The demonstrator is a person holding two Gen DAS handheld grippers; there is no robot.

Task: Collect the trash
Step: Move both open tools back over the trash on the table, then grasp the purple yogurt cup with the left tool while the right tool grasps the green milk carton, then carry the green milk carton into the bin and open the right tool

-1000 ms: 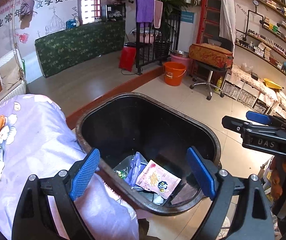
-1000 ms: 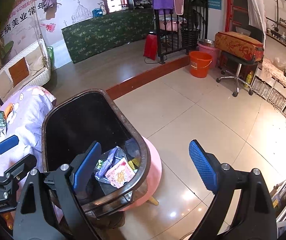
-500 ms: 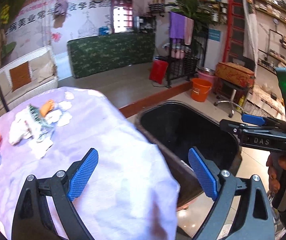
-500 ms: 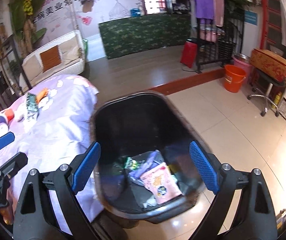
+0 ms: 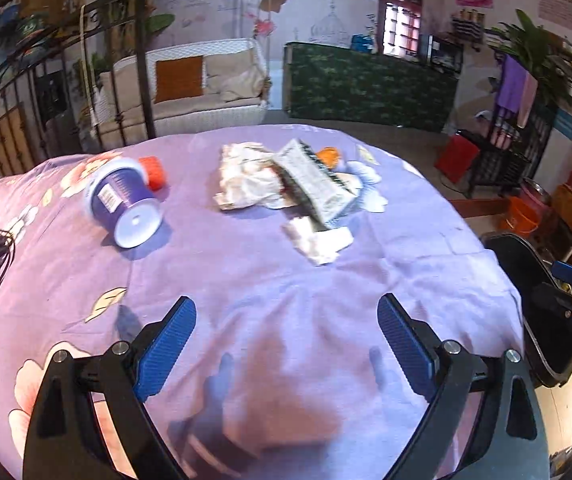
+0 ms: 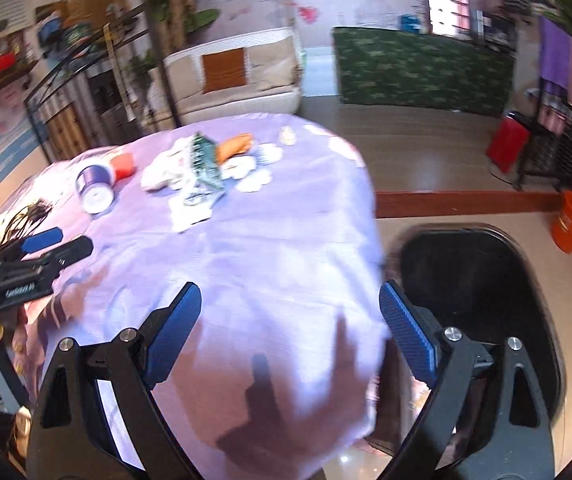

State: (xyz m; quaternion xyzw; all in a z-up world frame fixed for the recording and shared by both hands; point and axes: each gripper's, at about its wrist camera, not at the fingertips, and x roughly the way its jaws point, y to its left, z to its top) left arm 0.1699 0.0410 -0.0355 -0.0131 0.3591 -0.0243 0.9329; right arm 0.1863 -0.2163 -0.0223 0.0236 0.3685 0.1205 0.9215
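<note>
Bare cloth (image 5: 245, 280) ahead of both open tools, litter (image 5: 286, 184) beyond.

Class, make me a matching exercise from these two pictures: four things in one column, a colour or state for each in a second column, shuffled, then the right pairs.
Things
1. cup
2. bin
3. carton
4. left claw

States
A. black, beside the table
B. open, holding nothing
C. purple, lying on its side
D. resting on crumpled paper

Pairs: 1-C, 2-A, 3-D, 4-B
</note>
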